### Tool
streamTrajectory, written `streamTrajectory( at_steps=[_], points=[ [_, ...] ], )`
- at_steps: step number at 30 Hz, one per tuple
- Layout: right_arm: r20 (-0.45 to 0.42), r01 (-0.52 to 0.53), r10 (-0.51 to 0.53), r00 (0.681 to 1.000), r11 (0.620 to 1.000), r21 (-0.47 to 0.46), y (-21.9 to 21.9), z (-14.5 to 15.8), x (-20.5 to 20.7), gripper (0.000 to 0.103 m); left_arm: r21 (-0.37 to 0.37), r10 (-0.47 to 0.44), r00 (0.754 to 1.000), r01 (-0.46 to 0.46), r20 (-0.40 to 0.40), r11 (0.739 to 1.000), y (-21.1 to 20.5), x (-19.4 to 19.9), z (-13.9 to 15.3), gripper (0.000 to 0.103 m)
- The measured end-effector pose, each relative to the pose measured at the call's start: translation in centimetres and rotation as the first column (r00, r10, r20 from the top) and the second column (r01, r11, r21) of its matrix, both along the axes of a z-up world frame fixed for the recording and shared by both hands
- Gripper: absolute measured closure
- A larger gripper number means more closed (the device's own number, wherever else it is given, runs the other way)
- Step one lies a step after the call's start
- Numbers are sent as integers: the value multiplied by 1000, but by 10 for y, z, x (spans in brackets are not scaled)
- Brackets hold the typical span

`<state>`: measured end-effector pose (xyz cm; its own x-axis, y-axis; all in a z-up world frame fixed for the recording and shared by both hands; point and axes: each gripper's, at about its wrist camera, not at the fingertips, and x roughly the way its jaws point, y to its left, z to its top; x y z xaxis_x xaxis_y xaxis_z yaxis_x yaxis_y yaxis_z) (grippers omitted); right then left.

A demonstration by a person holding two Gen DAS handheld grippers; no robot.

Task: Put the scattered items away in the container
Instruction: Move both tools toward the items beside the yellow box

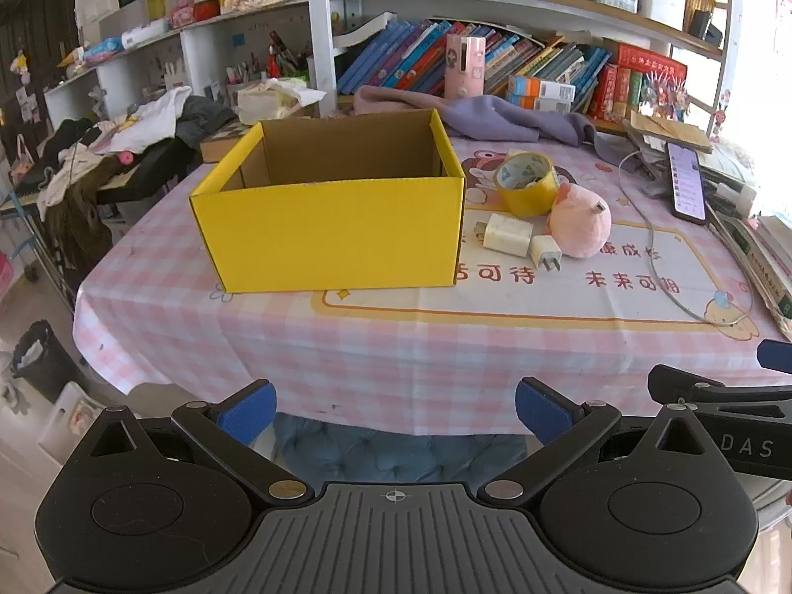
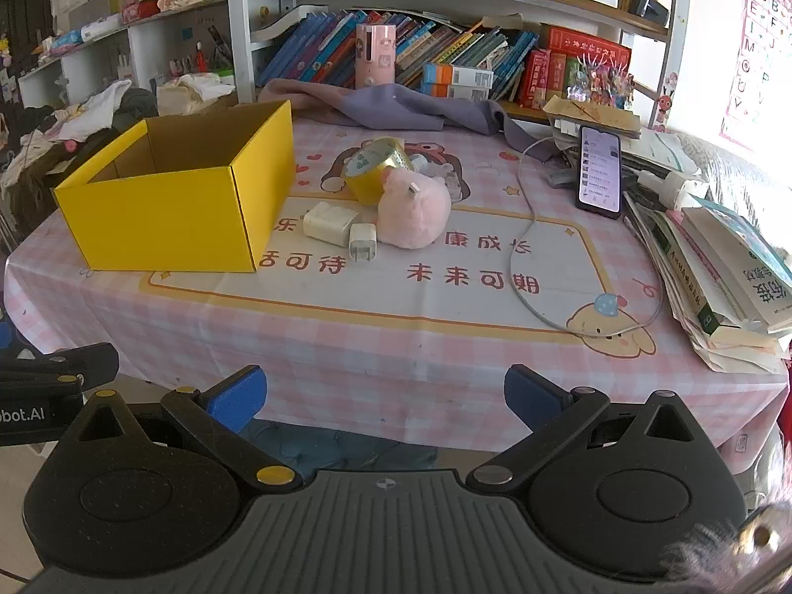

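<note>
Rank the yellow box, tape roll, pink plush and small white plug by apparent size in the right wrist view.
1. yellow box
2. pink plush
3. tape roll, partly hidden behind the plush, so this place is unsure
4. small white plug

1. Left tongs (image 1: 396, 411) are spread wide with nothing between the blue pads (image 1: 250, 411), tilted downward.
2. Right tongs (image 2: 385, 398) look the same: fully spread, empty, tilted downward too.
3. They sit close side by side, and each one pokes into the edge of the other's view.
</note>
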<state>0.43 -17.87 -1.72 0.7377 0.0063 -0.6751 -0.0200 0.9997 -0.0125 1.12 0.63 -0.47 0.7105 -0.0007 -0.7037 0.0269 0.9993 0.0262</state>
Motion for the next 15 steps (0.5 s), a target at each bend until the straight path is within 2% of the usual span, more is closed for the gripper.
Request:
streamTrajectory(
  at_steps=[15],
  points=[
    [-4,-3,3,1000,1000,0,9,-4,4,0,-5,15,1000,-15,-20,1000,8,3,-4,0]
  ],
)
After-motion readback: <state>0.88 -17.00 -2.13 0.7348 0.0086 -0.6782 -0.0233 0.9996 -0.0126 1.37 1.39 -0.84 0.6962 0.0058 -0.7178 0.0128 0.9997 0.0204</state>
